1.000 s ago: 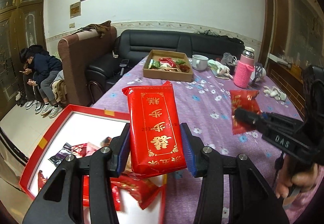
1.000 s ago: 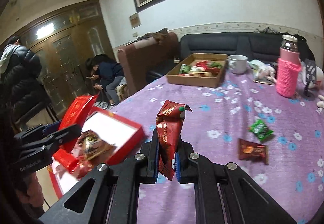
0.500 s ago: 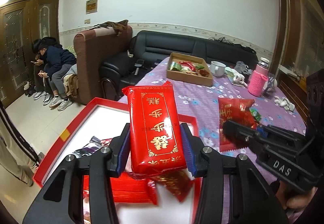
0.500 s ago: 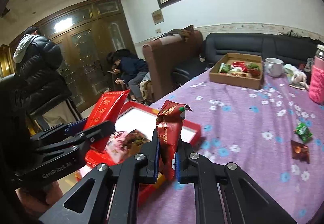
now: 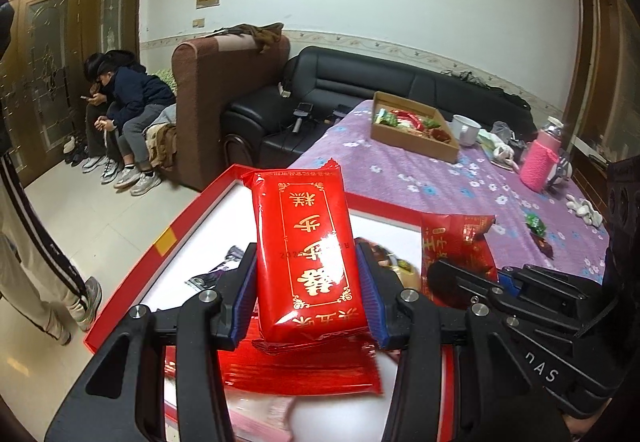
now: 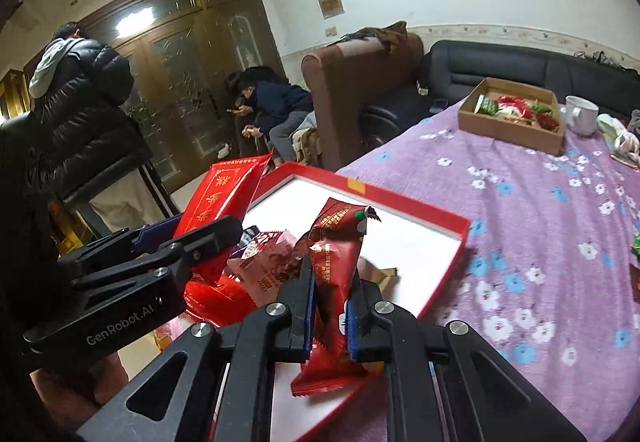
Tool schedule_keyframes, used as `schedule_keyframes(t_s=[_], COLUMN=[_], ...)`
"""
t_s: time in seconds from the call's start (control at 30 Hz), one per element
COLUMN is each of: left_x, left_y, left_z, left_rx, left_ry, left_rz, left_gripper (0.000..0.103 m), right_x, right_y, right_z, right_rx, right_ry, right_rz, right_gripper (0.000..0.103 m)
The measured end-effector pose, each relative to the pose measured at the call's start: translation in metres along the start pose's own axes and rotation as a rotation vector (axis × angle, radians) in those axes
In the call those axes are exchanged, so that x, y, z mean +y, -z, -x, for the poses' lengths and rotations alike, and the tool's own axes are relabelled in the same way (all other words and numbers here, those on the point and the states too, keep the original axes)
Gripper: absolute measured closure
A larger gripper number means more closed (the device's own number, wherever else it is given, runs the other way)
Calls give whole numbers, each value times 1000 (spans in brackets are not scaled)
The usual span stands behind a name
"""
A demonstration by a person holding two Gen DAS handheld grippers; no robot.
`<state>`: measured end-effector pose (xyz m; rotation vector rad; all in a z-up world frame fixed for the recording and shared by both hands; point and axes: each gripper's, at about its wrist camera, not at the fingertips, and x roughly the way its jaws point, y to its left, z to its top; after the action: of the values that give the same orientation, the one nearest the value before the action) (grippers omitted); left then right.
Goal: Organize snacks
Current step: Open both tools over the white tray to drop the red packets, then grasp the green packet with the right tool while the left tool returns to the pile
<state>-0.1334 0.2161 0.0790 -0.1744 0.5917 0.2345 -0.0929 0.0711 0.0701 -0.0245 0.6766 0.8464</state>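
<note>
My left gripper [image 5: 307, 294] is shut on a large red snack packet with gold writing [image 5: 308, 250] and holds it upright above a red box with a white inside [image 5: 168, 238]. My right gripper [image 6: 328, 306] is shut on a smaller dark red snack packet [image 6: 334, 266], also over the red box [image 6: 448, 226]. Several wrapped snacks [image 6: 264, 262] lie in the box. The right gripper also shows in the left wrist view [image 5: 460, 274] just right of the left one. The left gripper shows in the right wrist view [image 6: 192, 238] at the left.
The box sits at the near edge of a table with a purple flowered cloth [image 6: 540, 202]. A cardboard tray of snacks [image 6: 516, 114], a white mug [image 6: 580, 114] and a pink-sleeved flask [image 5: 544, 158] stand at the far end. Loose snacks [image 5: 536, 226] lie on the cloth. People sit and stand at the left.
Both grippers have moved left from over the cloth to above the red box, each keeping its packet. The box now fills the space under them.
</note>
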Motion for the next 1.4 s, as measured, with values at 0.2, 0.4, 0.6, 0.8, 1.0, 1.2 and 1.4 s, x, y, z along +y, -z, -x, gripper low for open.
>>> schedule_keyframes(t_s=[0.2,0.4,0.6,0.8,1.0,1.2,1.4], left_x=[12,15,16,2,-13,-36,-53], left_y=[5,7,5,4,0,1,4], left_z=[-11,-13,-11,-11,-8,-5,-3], left_rx=[32,33,18,17,3,-3,7], left_ry=[-28,-68,-92,-83,-86,-59,-50], left_rz=[11,5,2,-37,-67,-124,-175], left_gripper=[58,56,36,36,36,34,34], right_x=[3,7,-6,-50,-138,-257,-306], right_y=[2,0,-8,-18,-22,-16,-14], right_z=[-16,-24,-15,6,52,85,67], right_rx=[28,36,-17,-76,-139,-71,33], right_ry=[1,2,25,99,265,421,434], right_rz=[7,-3,-40,-121,-235,-403,-377], right_gripper=[91,85,67,59,51,49,49])
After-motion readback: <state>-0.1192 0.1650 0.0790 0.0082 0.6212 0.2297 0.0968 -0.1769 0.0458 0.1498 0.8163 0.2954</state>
